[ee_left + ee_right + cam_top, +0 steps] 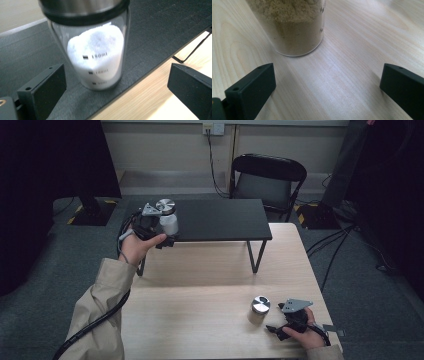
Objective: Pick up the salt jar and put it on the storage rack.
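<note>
Steel-lidded jars, two (pixel 166 215) (pixel 259 309), claws apparently open

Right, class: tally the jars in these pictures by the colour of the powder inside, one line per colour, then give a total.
White powder jar: 1, on the black shelf
Tan powder jar: 1, on the wooden table
Total: 2 jars

Wooden table (pixel 210 330) at centre. Black shelf (pixel 220 220) at its 12 o'clock end. Black chair (pixel 267 182) beyond, 12 o'clock. Wall socket (pixel 214 128) at 12. Cables (pixel 330 250) on grey carpet (pixel 385 295), 3 o'clock.
</note>
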### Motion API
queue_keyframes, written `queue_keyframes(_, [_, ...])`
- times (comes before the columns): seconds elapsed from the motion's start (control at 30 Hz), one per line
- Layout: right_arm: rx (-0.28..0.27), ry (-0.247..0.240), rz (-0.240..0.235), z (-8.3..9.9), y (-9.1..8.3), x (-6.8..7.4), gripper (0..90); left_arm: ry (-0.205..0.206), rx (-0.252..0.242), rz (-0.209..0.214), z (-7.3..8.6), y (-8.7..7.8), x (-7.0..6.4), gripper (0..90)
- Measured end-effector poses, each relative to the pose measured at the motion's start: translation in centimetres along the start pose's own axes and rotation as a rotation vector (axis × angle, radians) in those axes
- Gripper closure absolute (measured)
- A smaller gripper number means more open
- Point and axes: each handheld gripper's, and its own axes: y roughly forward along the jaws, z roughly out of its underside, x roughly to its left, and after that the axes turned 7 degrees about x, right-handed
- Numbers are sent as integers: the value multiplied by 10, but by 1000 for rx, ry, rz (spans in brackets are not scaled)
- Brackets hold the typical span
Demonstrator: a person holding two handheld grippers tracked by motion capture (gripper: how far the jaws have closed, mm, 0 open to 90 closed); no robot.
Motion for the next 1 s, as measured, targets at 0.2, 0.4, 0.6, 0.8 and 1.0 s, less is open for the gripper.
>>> queue_keyframes(0.2, [0, 0, 0, 0, 0, 0, 0, 19, -8, 14, 12, -4, -3, 15])
queue_keyframes(0.4, [0, 0, 0, 0, 0, 0, 0, 39, -11, 13, 25, -8, -8, 14])
queue_keyframes(0.6, [0, 0, 0, 0, 0, 0, 0, 53, -13, 21, 36, -11, -11, 14])
queue_keyframes(0.8, [0, 0, 0, 0, 0, 0, 0, 56, -7, 26, 45, -13, -14, 13])
queue_keyframes(1.0, [0, 0, 0, 0, 0, 0, 0, 66, -8, 31, 55, -13, -17, 13])
